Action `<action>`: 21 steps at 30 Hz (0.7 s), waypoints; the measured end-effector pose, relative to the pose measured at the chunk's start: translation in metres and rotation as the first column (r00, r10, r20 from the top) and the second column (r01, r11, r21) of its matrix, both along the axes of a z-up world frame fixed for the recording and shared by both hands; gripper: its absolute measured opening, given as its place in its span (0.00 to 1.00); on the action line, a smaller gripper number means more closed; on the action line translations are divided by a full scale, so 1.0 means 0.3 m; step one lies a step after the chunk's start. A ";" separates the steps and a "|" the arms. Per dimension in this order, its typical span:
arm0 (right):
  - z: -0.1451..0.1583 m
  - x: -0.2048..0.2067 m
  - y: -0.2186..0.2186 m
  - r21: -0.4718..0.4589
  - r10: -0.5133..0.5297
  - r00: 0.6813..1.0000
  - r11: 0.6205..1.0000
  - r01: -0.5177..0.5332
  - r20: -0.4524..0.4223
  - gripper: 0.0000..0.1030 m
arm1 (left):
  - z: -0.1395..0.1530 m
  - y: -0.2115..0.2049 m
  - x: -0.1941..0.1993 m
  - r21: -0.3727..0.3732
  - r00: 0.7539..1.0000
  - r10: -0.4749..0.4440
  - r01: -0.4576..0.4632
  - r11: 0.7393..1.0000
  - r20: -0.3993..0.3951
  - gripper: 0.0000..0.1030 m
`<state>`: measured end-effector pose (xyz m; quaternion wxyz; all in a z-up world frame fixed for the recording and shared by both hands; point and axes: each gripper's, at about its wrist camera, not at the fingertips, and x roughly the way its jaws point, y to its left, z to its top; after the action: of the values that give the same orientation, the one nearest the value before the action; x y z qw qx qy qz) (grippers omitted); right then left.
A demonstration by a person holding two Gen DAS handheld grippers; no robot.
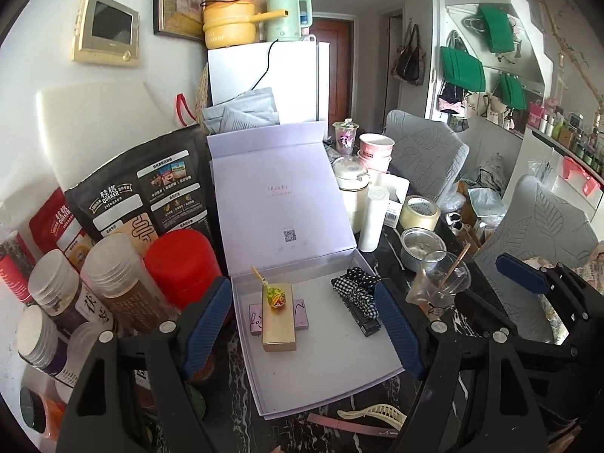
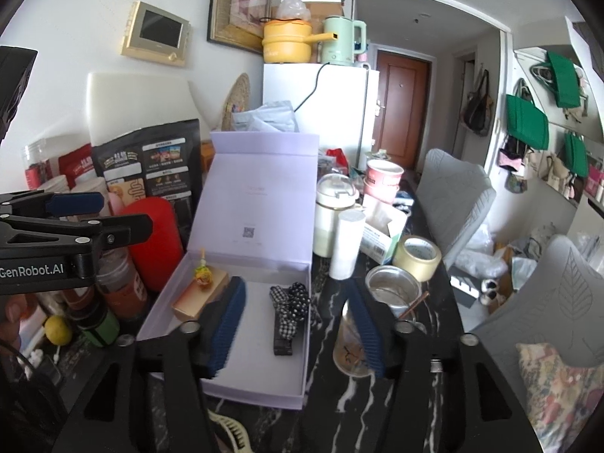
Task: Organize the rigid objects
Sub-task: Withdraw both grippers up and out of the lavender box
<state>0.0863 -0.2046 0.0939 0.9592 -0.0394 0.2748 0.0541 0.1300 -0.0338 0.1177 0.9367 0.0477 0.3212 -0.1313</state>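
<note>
Nearest to us, the left hand-held gripper (image 1: 302, 324) has its jaws spread wide with nothing between the pads, and the right hand-held gripper (image 2: 298, 324) is likewise released and empty, its blue pads apart above the near end of the lilac gift box (image 1: 339, 385). Just this side of the box, on the dark marble surface (image 2: 339, 407), lie a cream hair claw clip (image 1: 373, 413) and a pink flat item (image 1: 339, 423) that we cannot identify for sure at the frame's edge. Inside the box we see a gold carton (image 1: 279, 317) lying across a small pink card box (image 1: 256, 319), with a wrapped lollipop (image 1: 275, 296) resting on top of the gold carton; on the right side lies a black-and-white checked bow (image 1: 356, 292) over a dark slim case (image 1: 364, 321). We judge that both hands have finished a placement, so the step in hand is choosing the next rigid thing to bring in. The claw clip looks the likeliest candidate; that calls for lowering one gripper toward the near edge and closing on the clip's spine. Beyond stands the raised lid (image 1: 279, 196), flanked by a red canister (image 1: 181, 264) and a white tumbler (image 1: 372, 219).
</note>
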 end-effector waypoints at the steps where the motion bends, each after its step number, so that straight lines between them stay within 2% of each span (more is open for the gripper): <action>1: 0.005 -0.010 0.002 -0.001 0.004 1.000 1.000 -0.004 0.002 0.60 | 0.005 -0.001 -0.011 0.001 1.000 -0.004 0.004 1.000 0.001 0.76; 6: 0.022 -0.067 0.013 -0.025 0.016 1.000 1.000 -0.016 0.019 0.67 | 0.013 -0.006 -0.059 -0.014 0.999 -0.031 0.031 0.999 0.020 0.76; 12: 0.012 -0.122 0.008 -0.023 0.017 1.000 1.000 -0.017 0.016 0.70 | -0.016 0.002 -0.115 -0.048 0.997 -0.073 0.072 0.996 -0.021 0.76; 17: -0.025 -0.163 0.002 -0.006 0.021 1.000 1.000 -0.021 -0.011 0.70 | -0.052 0.019 -0.144 -0.094 0.994 -0.075 0.067 0.993 -0.077 0.76; 21: -0.055 -0.190 -0.001 0.008 0.028 0.999 1.000 -0.028 -0.036 0.70 | -0.082 0.018 -0.179 -0.060 0.994 -0.070 0.065 0.996 -0.086 0.76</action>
<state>0.0294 -0.2051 0.0773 0.9534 -0.0387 0.2911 0.0693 0.0762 -0.0283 0.0932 0.9176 0.0260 0.3565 -0.1740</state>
